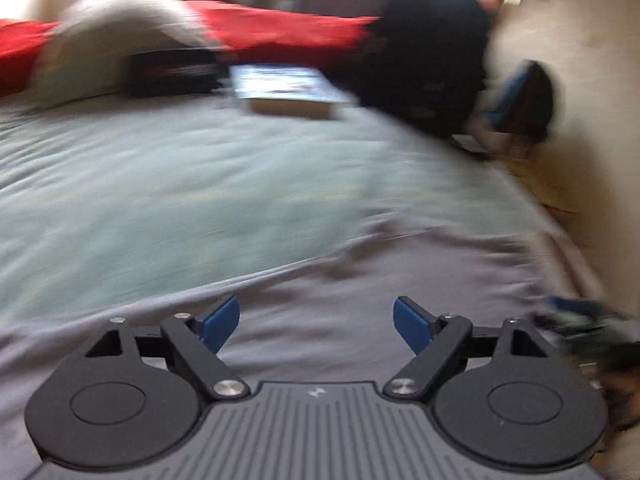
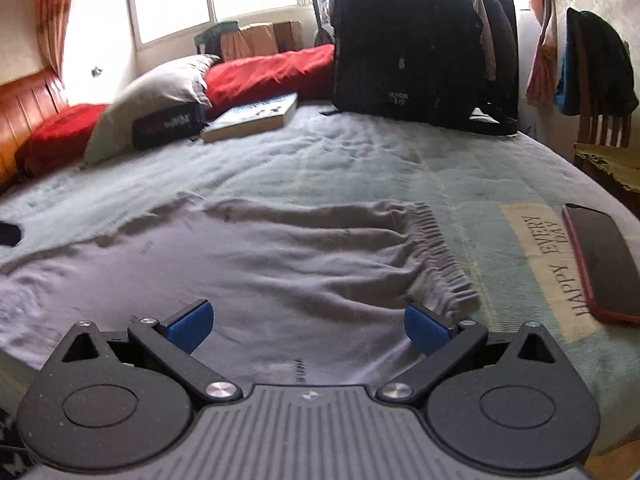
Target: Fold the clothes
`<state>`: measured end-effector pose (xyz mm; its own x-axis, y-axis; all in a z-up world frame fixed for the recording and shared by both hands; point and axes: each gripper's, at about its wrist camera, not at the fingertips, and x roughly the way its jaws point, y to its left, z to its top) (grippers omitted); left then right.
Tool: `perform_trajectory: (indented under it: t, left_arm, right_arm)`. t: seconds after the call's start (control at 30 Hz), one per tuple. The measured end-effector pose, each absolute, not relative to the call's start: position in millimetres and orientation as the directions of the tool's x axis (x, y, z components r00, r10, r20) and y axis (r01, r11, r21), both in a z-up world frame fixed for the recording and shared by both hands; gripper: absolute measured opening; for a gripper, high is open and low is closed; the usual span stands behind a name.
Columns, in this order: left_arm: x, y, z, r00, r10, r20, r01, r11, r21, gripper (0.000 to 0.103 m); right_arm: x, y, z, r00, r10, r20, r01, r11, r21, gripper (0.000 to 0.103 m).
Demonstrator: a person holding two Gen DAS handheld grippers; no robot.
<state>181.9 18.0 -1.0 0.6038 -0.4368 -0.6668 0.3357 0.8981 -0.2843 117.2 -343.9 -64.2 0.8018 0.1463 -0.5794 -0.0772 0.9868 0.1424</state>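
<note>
Ahead, grey garment (image 2: 280, 264) lies spread.

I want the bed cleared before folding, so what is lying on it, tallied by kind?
Grey garment, spread flat: 1
Red cushions: 2
Grey pillow: 1
Book: 1
Black pouch with lettering: 1
Black backpack: 1
Phone in red case: 1
Total: 8
</note>
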Motion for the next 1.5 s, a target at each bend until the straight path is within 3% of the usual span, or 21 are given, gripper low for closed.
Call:
perform_trajectory:
  t: [0.23,0.37,0.57,0.8,0.9,1.07,1.2,1.5]
  left_arm:
    - [243,-88,-25,0.473,-0.605,-0.641,0.500,0.783,-0.369,0.085]
    - [270,-114,-49,0.467,-0.593,-0.656,0.513,0.786,-0.346,0.084]
    - [303,-111,-58,0.533,-0.517,-0.670,0.405,0.851,-0.335,0.082]
    - [242,-110,-18,0.544,-0.546,-0.637,0.553,0.804,-0.217,0.085]
    - [204,-111,-13,0.559,-0.530,-0.638,0.611,0.783,-0.115,0.085]
    - [148,-110,-27,0.630,-0.427,-0.649,0.639,0.760,0.120,0.086]
    - [135,-103,-58,0.607,-0.336,-0.720,0.583,0.804,0.116,0.086]
    - [112,-73,-38,0.674,-0.331,-0.661,0.509,0.856,0.090,0.089]
  right_arm:
    - [110,-331,-64,0.808,0.164,-0.565,-0.130,0.986,0.100,0.103]
    - [107,-338,-70,0.797,0.194,-0.572,-0.147,0.981,0.127,0.103]
    - [108,-353,-83,0.788,0.226,-0.573,-0.137,0.971,0.194,0.103]
    - [96,-365,-72,0.804,0.276,-0.526,-0.154,0.952,0.264,0.103]
    - [95,-371,-75,0.797,0.237,-0.555,-0.111,0.961,0.252,0.103]
    - [78,-381,-67,0.812,0.253,-0.526,-0.096,0.947,0.307,0.103]
    - [73,-378,-62,0.823,0.228,-0.519,-0.077,0.952,0.296,0.103]
    - [86,-342,-58,0.816,0.183,-0.548,-0.122,0.982,0.146,0.103]
